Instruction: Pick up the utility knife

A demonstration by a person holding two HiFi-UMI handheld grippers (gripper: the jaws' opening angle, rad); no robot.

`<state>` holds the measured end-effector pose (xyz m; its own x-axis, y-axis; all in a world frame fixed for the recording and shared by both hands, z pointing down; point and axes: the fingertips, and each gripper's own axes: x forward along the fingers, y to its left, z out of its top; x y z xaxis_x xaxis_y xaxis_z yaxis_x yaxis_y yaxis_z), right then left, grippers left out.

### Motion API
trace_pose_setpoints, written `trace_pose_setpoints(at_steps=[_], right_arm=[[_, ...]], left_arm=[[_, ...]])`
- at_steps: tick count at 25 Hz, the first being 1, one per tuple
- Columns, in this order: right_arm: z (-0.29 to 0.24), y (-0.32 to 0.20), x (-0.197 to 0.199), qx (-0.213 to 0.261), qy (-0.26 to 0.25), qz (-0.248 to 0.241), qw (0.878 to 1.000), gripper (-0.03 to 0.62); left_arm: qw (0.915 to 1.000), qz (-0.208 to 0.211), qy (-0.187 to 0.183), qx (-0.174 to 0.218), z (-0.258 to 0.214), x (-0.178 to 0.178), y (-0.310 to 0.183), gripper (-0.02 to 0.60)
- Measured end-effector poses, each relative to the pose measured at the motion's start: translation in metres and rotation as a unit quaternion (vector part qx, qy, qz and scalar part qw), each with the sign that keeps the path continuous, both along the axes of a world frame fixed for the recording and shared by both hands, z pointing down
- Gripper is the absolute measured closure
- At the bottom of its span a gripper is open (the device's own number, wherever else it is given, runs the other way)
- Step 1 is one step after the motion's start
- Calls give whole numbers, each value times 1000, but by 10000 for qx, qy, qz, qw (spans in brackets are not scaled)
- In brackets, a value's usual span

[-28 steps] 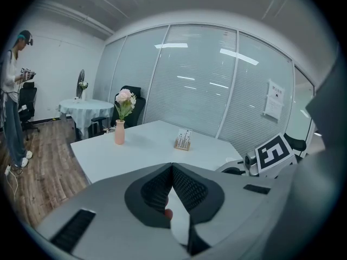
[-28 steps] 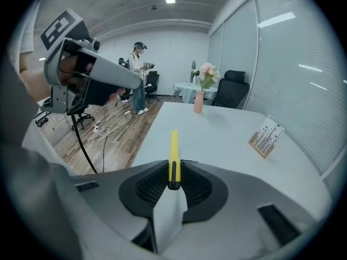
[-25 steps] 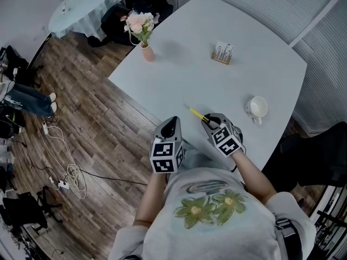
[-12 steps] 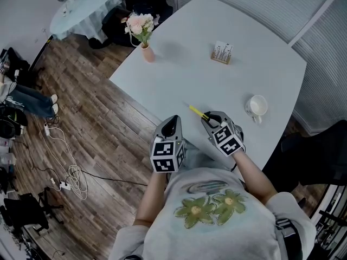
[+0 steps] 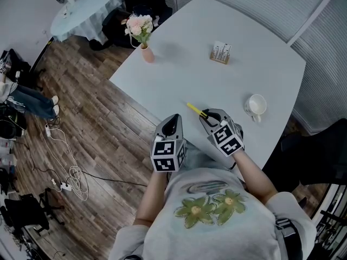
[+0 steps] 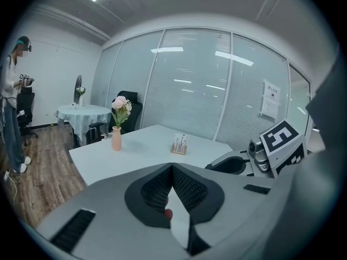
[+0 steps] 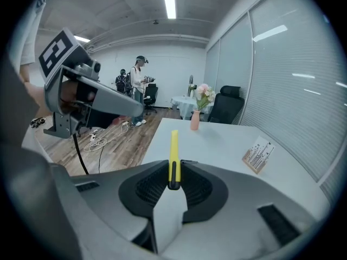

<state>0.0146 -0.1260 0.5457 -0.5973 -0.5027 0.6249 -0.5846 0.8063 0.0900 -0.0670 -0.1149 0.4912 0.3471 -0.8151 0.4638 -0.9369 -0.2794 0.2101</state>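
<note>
Head view, big table: one white table (image 5: 179, 75) with rounded corners, standing on a wood-plank floor (image 5: 103, 140).
Small table: one round table (image 5: 81, 7) under a pale cloth, well apart at the far left.
Grippers: two, side by side at the big table's near edge, each carrying a cube of square markers.
Left gripper (image 5: 172, 122): clenched on nothing, its ribbed pads meeting at the tips in the left gripper view (image 6: 172, 169).
Right gripper (image 5: 209, 116): grasping the utility knife, with the pads pressed on either side of its near end (image 7: 173, 180).
Vase: one pink vase (image 5: 146, 52) of pale flowers near the big table's left edge.
Mug: one white mug (image 5: 257, 107), just right of the right gripper.
Card stand: one small wooden stand (image 5: 222, 53) holding cards, at the far side of the big table.
Utility knife (image 5: 195, 110): one, slim and straight, with a bright yellow body and a dark strip along its gripped end (image 7: 173, 156). It sticks forward out of the right gripper's jaws, its free end pointing over the table toward the vase.
</note>
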Motion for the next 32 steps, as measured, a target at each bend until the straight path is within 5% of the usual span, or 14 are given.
trace_pose_setpoints(at_steps=[32], right_arm=[[-90, -13, 6, 1112, -1272, 322, 9851, 525]], left_arm=[[9998, 71, -19, 163, -14, 19, -6, 580]])
